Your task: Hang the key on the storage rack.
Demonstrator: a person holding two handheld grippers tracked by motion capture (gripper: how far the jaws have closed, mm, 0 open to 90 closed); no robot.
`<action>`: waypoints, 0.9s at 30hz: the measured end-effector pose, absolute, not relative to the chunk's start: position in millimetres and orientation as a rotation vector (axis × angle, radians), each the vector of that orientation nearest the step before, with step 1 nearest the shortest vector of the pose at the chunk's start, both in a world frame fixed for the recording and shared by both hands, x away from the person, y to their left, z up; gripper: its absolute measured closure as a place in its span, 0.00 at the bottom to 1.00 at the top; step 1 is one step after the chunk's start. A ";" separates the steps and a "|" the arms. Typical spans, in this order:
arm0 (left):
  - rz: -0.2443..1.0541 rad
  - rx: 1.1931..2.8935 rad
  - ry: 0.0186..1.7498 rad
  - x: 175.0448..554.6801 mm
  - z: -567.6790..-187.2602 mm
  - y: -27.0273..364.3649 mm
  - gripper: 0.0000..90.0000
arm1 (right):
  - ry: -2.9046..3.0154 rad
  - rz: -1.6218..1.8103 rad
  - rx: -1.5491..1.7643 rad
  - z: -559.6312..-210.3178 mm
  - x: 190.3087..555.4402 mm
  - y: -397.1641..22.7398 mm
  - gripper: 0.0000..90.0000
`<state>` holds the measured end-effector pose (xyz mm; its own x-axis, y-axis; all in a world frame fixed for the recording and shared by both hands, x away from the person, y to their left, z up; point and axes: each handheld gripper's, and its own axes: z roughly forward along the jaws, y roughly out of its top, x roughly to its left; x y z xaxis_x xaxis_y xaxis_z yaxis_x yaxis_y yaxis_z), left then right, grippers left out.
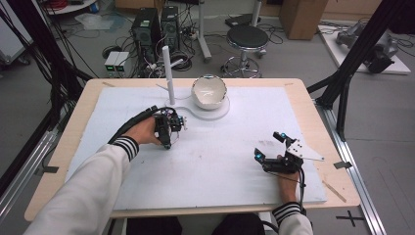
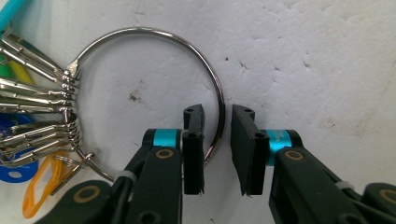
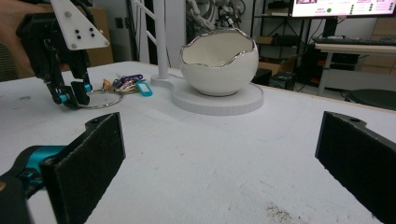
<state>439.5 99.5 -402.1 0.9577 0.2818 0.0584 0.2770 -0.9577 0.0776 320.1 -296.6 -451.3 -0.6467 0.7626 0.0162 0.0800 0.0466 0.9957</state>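
1. Left tongs [image 2: 217, 149]: jaws narrowly apart, astride the large silver metal key ring [image 2: 217, 100] lying flat on the white foam tabletop [image 2: 317, 60]; no firm pinch evident.
2. Right tongs [image 3: 219, 163]: wide open, empty, well apart from the ring.
3. Risk: thin wire may slip from the pads on lifting.

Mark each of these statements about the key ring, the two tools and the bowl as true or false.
1. The left tool has its jaws on either side of the key ring's wire. True.
2. The right tool holds the key ring. False: its jaws stand wide apart with nothing between them.
3. The white bowl sits on a round white base. True.
4. The keys lie inside the bowl. False: they lie on the white board.
5. A white upright post stands beside the bowl. True.
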 end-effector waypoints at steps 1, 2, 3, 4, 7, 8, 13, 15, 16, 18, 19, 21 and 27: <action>0.104 3.042 0.440 439.2 -402.1 99.3 0.85 | 1.793 1.649 0.847 -451.2 320.0 -296.5 0.01; 0.100 3.043 0.441 439.3 -402.1 99.2 0.86 | 1.793 1.649 0.847 -451.3 320.0 -296.6 0.01; 0.098 3.043 0.441 439.2 -402.2 99.1 0.86 | 1.793 1.649 0.847 -451.3 320.0 -296.6 0.01; 0.100 3.046 0.432 439.0 -402.0 98.9 0.86 | 1.792 1.648 0.844 -451.2 320.2 -296.5 0.01; 0.107 3.044 0.429 438.4 -402.3 98.7 0.88 | 1.794 1.648 0.849 -451.2 320.0 -296.6 0.01; 0.115 3.043 0.434 437.8 -402.4 98.4 0.89 | 1.792 1.649 0.852 -451.2 320.0 -296.6 0.01; 0.128 3.050 0.431 437.1 -402.8 97.0 0.92 | 1.792 1.649 0.851 -451.2 320.0 -296.6 0.01; 0.135 3.059 0.416 436.5 -402.7 96.4 0.93 | 1.788 1.650 0.845 -451.3 320.5 -296.8 0.01; 0.136 3.055 0.426 435.4 -403.0 96.1 0.93 | 1.788 1.650 0.845 -451.3 320.5 -296.8 0.01; 0.143 3.062 0.412 435.6 -402.7 95.6 0.94 | 1.791 1.652 0.852 -451.3 320.0 -296.6 0.01; 0.144 3.065 0.413 435.5 -402.7 95.3 0.94 | 1.791 1.652 0.852 -451.3 320.0 -296.6 0.01; 0.141 3.068 0.424 435.5 -402.8 94.3 0.94 | 1.792 1.650 0.852 -451.2 320.0 -296.6 0.01; 0.135 3.052 0.446 436.5 -399.9 94.3 0.95 | 1.792 1.648 0.851 -451.2 320.0 -296.6 0.01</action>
